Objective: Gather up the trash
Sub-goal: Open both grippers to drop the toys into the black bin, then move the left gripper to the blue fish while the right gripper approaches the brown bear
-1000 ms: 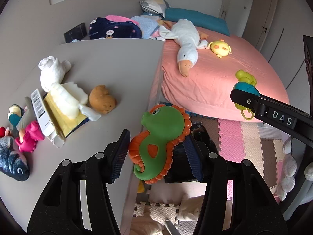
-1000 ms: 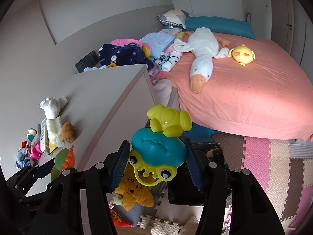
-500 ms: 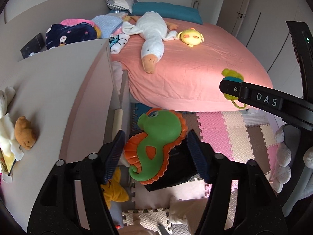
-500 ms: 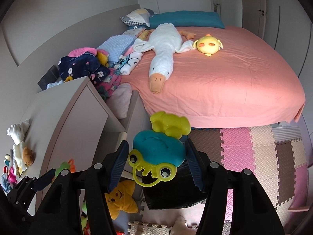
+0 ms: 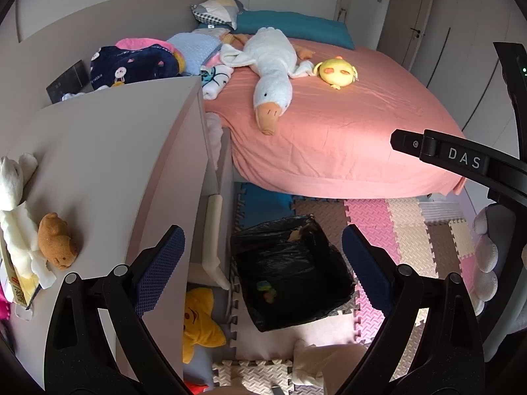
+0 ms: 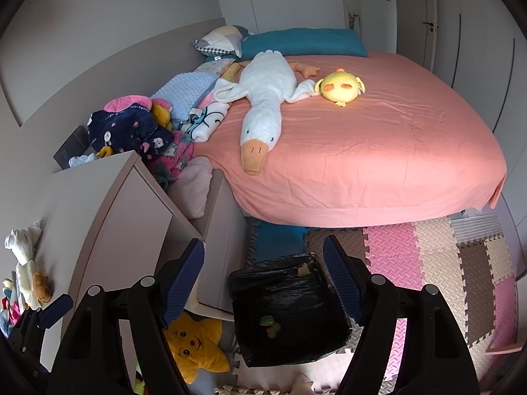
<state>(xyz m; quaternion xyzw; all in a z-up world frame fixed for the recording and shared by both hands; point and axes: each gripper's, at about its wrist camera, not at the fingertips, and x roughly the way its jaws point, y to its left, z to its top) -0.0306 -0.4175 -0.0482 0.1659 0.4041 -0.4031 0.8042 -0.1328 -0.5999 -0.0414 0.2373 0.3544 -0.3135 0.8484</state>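
Black plastic lines the trash bin (image 5: 290,273), which sits on the foam floor mat (image 5: 378,217) directly below and ahead of both my tools. My left tool (image 5: 263,263) has its jaws opening wide with nothing between them, and I see the bin's mouth through the gap. My right tool (image 6: 263,283) is also opening, its jaws empty, hovering over the same bin. At the bottom of the liner I can make out small bits of green and yellow (image 5: 266,291); I cannot tell exactly what they are.

What I judge remains to collect lies off to the left of my left tool, on the table (image 5: 108,151): a brown plush bear (image 5: 56,245) and a white plush animal (image 5: 18,217) lying over a yellow packet (image 5: 23,288). Both plush pieces should be light and soft, so they will squash between the pads; I would take the bear across its rounded body, where there is bulk to pinch. The packet looks flat and thin, awkward to lift off a flat top, so an overhanging edge would be the place to grab.

A yellow star plush (image 5: 197,322) rests on the floor below the left jaw, near the bin. Beyond the bin, the pink bed (image 5: 346,138) carries a white goose plush (image 5: 271,75).
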